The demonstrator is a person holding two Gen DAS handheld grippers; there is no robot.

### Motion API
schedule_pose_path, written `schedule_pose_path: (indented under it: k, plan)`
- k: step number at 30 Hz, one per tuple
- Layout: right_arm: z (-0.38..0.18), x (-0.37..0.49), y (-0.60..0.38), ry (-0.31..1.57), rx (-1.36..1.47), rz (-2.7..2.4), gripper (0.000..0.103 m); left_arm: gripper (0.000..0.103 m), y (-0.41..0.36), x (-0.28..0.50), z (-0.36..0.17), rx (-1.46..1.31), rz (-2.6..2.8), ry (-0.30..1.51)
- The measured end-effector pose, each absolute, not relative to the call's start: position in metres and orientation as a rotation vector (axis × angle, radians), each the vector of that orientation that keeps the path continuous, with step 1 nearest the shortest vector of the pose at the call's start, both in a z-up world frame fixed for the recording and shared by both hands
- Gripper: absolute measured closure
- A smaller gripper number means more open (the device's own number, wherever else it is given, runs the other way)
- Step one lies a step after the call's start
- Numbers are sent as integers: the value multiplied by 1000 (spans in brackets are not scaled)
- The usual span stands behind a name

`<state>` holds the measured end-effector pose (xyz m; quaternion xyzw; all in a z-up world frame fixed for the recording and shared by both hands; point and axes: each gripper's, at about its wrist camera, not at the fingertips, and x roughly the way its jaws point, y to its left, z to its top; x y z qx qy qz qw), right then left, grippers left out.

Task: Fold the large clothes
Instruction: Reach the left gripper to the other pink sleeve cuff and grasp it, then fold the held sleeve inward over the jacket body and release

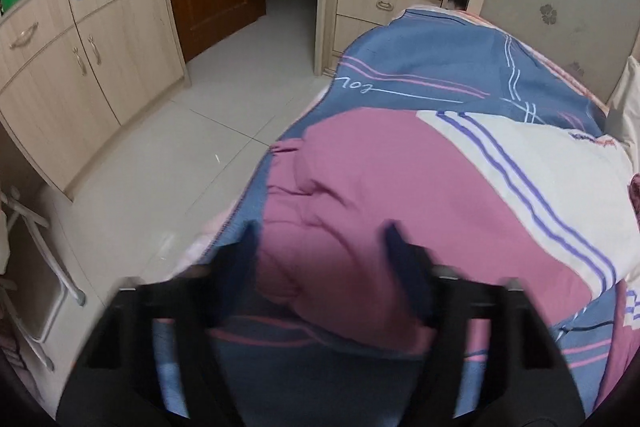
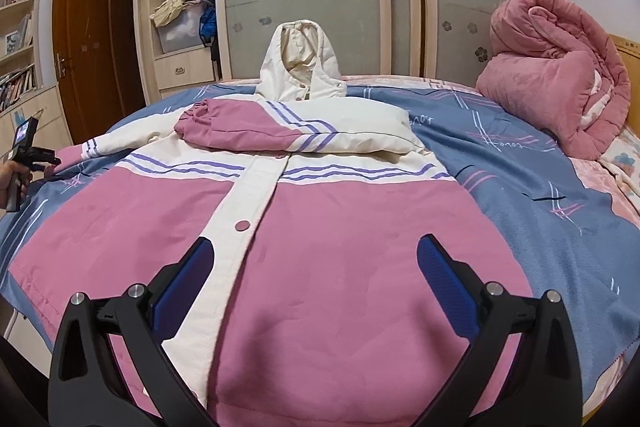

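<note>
Big puffy jacket (image 2: 320, 227) spread flat across middle of frame on bed (image 2: 520, 187). Soft, light, floppy, a bit slippery; best grabbed at sleeve end or bottom edge. Right gripper (image 2: 316, 287) spread wide, empty. Left gripper (image 1: 320, 251) blurry, half shut over pink sleeve, cannot tell if pinching.

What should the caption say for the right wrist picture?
Open right gripper hovering over a pink-and-cream hooded jacket spread on a blue bedsheet.

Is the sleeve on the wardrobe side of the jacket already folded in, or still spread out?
Folded in. The sleeve lies across the chest of the jacket, cuff toward the centre, just below the hood.
</note>
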<state>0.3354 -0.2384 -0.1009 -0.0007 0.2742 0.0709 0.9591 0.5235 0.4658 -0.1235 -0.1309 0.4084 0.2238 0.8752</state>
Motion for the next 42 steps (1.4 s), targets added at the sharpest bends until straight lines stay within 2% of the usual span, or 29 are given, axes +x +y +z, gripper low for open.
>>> schedule_pose_path:
  k: [1,2,3,4,12,16,21,26,30,31,32,33,34,36,39,42]
  plan:
    - [-101,336,-237,558,-4,147,1,62,463,523,-120,-261,506,837]
    - [-102,337,-236,560,-5,150,1,80,460,524,-117,-261,513,828]
    - [-102,337,-236,561,-4,153,1,93,458,524,-113,-261,515,821]
    - [-102,337,-236,562,-1,155,1,97,453,524,-105,-246,529,810]
    - [-93,332,-248,542,40,165,1,100,396,534,-28,-122,492,673]
    - [-88,328,-256,531,67,166,1,100,343,552,10,-63,443,613]
    - [-82,323,-267,519,98,166,1,102,236,591,49,-7,318,573]
    - [-82,325,-276,526,138,165,1,103,87,627,50,88,137,552]
    - [-83,327,-279,540,163,176,1,102,-26,647,3,139,-13,625]
    - [-82,326,-279,535,158,177,1,98,-57,649,-18,172,-46,654]
    - [-82,326,-279,534,152,175,1,83,-74,647,-31,178,-65,671]
    - [-83,327,-280,540,149,173,1,49,-88,643,-43,172,-78,684]
    - [-83,328,-281,545,154,177,1,24,-99,637,-51,160,-92,690]
    - [-82,327,-286,551,168,182,1,11,-115,609,-62,145,-135,658]
    - [-79,325,-290,537,179,181,1,3,-109,552,-61,111,-176,605]
    - [-79,326,-290,544,188,189,1,2,-82,496,-49,76,-178,562]
